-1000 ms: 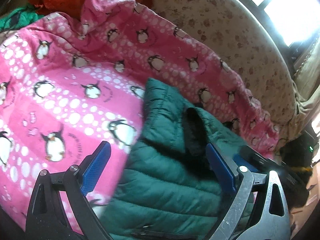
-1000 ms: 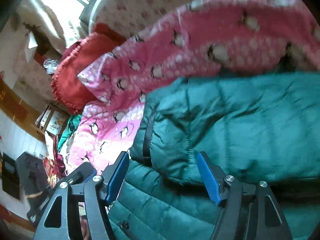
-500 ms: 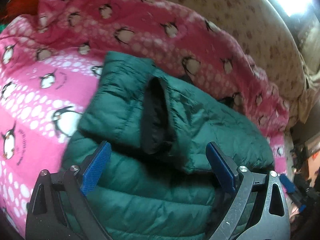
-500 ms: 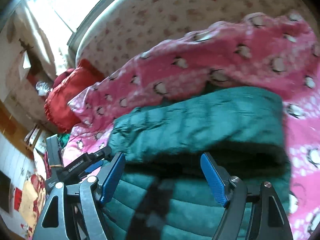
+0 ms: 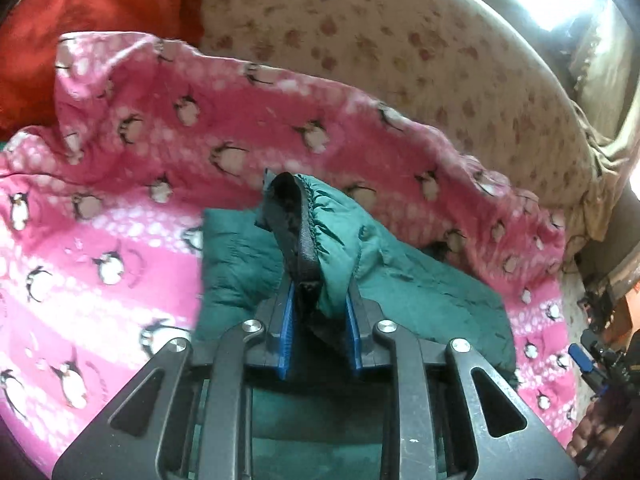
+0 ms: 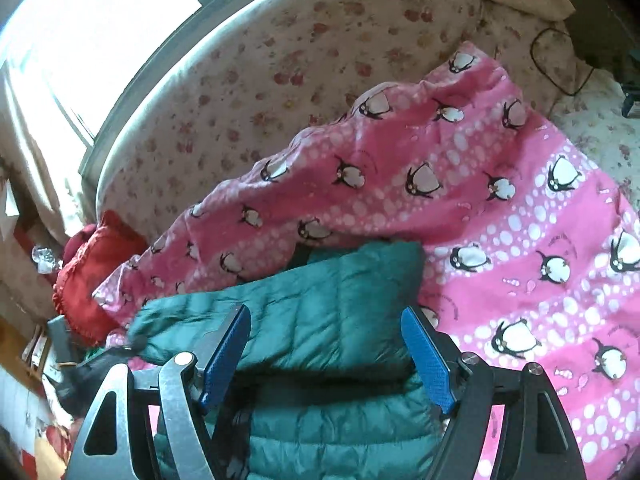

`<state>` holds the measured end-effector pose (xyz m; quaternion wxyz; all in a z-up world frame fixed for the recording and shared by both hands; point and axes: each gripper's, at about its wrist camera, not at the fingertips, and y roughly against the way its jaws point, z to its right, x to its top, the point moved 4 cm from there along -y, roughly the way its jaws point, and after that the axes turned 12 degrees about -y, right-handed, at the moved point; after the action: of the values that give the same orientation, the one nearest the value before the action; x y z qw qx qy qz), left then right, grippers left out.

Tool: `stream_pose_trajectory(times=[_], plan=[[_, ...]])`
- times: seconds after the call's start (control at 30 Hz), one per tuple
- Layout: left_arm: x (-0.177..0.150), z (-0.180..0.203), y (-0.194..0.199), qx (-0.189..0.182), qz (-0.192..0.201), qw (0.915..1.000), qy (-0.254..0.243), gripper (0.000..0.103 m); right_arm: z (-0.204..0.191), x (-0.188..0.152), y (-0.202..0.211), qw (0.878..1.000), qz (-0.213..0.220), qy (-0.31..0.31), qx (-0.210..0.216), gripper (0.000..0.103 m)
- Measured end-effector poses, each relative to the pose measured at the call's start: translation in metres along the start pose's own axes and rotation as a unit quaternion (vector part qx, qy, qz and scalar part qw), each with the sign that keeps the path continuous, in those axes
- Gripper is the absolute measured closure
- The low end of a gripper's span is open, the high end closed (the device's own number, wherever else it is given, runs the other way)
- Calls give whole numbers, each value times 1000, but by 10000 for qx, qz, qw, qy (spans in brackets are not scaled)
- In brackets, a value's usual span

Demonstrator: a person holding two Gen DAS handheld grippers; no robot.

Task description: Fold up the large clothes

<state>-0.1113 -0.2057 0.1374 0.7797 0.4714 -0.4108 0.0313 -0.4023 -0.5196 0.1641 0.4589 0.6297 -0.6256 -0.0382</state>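
Observation:
A dark green quilted puffer jacket (image 5: 420, 292) lies on a pink penguin blanket (image 5: 120, 208). My left gripper (image 5: 320, 312) is shut on the jacket's sleeve cuff (image 5: 316, 220), which sticks up between the blue pads with its black lining showing. In the right wrist view the jacket (image 6: 320, 312) lies partly folded, a quilted section laid across its body. My right gripper (image 6: 326, 356) is open, its blue pads (image 6: 426, 360) on either side just above the jacket, holding nothing.
The blanket (image 6: 520, 248) covers a bed with a floral sheet (image 5: 400, 52) behind it. A red pillow (image 5: 80, 32) sits at the back left, also seen in the right wrist view (image 6: 88, 280). A bright window (image 6: 100, 40) is beyond. Clutter lies off the bed's edges.
My left gripper closed on the jacket's sleeve cuff and lifted it. My right gripper stayed open and pulled back a little over the folded jacket.

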Motion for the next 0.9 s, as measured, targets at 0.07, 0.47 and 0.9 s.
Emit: stream_pose_trajectory(times=[0.07,0.47,0.9], plan=[[-9,-12,-9,90,-148,9998,87,82,-10,-3,-16,9999,-70,139,-9,28],[-41,-34,-32,250,-613,9978,102,64,-31,-77,-145,9656,-1161,1881,-1367,27],[-20,-14,-47,852,-193,9961,-147,27,-102,-51,-148,9765,-729,1851,-825,28]])
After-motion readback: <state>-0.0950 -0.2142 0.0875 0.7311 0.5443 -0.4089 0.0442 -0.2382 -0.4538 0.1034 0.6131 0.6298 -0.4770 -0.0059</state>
